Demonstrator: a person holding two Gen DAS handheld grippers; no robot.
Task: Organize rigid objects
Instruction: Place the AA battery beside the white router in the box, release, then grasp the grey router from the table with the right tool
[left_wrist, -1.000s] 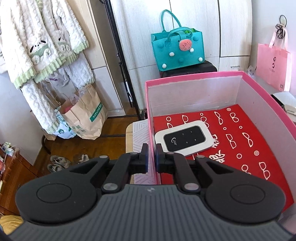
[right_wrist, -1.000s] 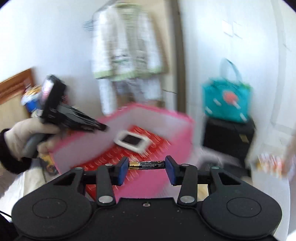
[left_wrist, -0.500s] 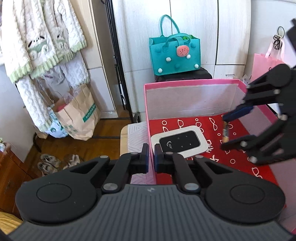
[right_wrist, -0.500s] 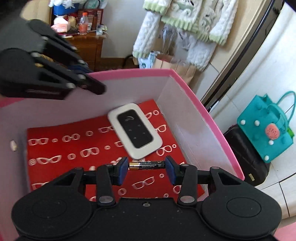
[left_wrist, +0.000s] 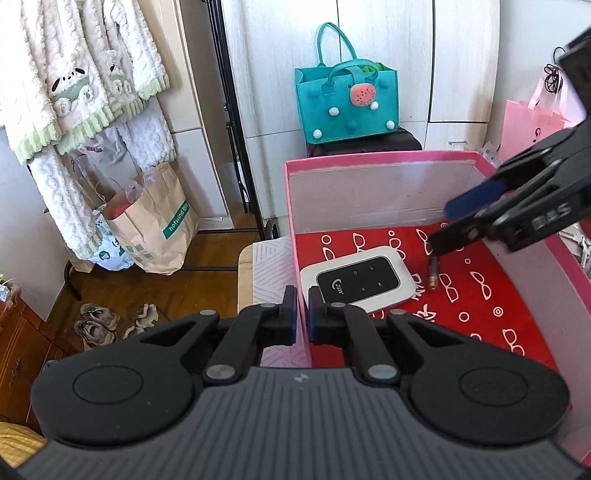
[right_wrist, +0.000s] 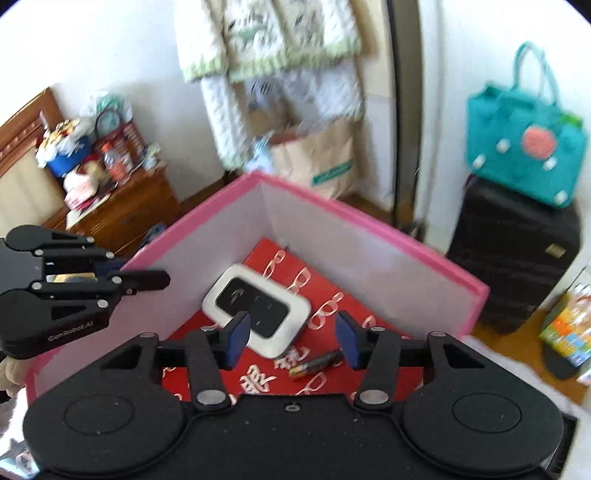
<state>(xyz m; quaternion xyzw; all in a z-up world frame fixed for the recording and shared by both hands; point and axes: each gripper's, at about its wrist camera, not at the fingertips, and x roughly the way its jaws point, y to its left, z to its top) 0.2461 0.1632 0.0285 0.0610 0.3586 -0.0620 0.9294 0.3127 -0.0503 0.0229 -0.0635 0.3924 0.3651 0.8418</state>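
A pink box (left_wrist: 369, 157) with a red glasses-print floor holds a white pocket router (left_wrist: 356, 282) with a black face. A small battery (left_wrist: 433, 273) lies loose on the red floor beside the router. My left gripper (left_wrist: 301, 310) is shut on the box's near left wall. In the right wrist view the same box (right_wrist: 369, 218), router (right_wrist: 258, 310) and battery (right_wrist: 316, 363) show. My right gripper (right_wrist: 291, 339) hangs just above the battery with its jaws opening; neither pad touches the battery. The left gripper (right_wrist: 162, 278) clamps the wall at left.
A teal felt bag (left_wrist: 345, 103) sits on a black suitcase (right_wrist: 513, 254) behind the box. A brown paper bag (left_wrist: 155, 225) and shoes (left_wrist: 99, 321) lie on the wooden floor to the left. A cluttered wooden cabinet (right_wrist: 122, 210) stands far left. A pink bag (left_wrist: 532, 125) hangs right.
My right gripper came over the box, lowered, and let go of the battery, which now lies on the red floor. The left gripper has kept its hold on the wall.
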